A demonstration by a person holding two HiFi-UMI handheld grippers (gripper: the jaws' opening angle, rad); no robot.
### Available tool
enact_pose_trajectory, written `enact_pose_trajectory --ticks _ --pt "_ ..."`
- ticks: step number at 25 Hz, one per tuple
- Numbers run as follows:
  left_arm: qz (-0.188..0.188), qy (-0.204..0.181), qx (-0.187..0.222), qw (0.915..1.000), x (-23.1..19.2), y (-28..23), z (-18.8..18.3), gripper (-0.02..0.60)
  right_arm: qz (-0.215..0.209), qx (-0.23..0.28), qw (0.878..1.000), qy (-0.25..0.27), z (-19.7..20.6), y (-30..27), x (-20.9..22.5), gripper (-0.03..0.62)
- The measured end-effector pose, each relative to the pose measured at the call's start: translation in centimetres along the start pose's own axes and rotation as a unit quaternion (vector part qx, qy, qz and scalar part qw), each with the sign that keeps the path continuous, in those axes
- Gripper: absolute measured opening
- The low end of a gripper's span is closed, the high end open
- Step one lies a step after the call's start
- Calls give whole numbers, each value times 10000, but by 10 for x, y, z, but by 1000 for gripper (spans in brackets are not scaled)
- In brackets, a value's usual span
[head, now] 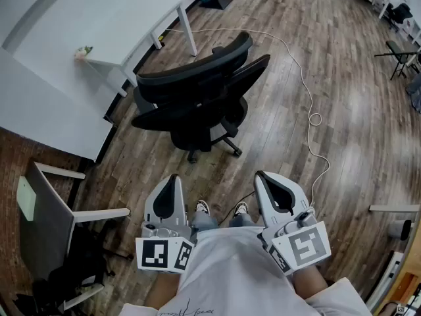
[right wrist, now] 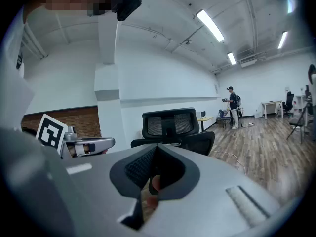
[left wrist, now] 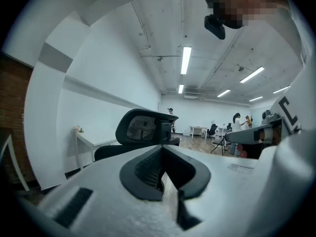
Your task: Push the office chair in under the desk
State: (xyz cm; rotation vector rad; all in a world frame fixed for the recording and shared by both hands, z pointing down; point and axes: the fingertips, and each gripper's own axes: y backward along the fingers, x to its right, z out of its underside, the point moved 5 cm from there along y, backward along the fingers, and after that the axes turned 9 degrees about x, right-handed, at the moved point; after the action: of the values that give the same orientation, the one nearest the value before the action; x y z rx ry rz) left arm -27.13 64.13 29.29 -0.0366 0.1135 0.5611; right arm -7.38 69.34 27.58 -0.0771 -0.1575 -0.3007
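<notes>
L gripper (left wrist: 162, 149): fingers pressed together, dark pads meeting in a V. Only a thin slit below the tip, and nothing is held. R gripper (right wrist: 157, 147): fingers likewise pressed together, w/ nothing gripped. A pinkish patch shows through the slit under the pads; cannot tell what it is.

Head view: L gripper (head: 173, 178) and R gripper (head: 262, 175) are held side by side, close to the person's body, tips pointing fwd. Both are clear of all furniture. Marker cubes (head: 164, 254) sit at the rear of each unit. Shoes (head: 202, 207) are visible btwn the two grippers.

Office chair (head: 197, 104): black, mesh headrest, on a castor base. It stands on the wood floor (head: 342, 110) ahead of the grippers, well apart from both. The back side of the chair (right wrist: 170, 124) faces the grippers. It is out in the open, near the desk's front corner leg, not under the top.

Desk (head: 112, 25): white top, white legs, against the wall to the L of the chair. Small item (head: 83, 51) on its near edge, type unclear. In the L gripper view the desk (left wrist: 91, 141) sits just L of the chair (left wrist: 143, 127).

Misc.: white cable (head: 302, 78) runs across the floor R of the chair. White side chair (head: 46, 209) at lower L. People (right wrist: 231, 107) at the far end of the room.
</notes>
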Motion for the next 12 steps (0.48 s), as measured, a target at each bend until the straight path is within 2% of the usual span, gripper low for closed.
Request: enact_pose_trajectory --ticks 4,7,12 --pt "-101 -36 -34 9999 4 -9 3 -3 -49 41 10000 -33 0 -1 15 11" --pt "-191 -75 -75 9998 7 -14 5 -3 -143 160 9994 -253 -2 0 28 11" --pt "-341 -436 -183 9983 3 -23 2 -3 -315 201 9980 -508 2 -3 47 12"
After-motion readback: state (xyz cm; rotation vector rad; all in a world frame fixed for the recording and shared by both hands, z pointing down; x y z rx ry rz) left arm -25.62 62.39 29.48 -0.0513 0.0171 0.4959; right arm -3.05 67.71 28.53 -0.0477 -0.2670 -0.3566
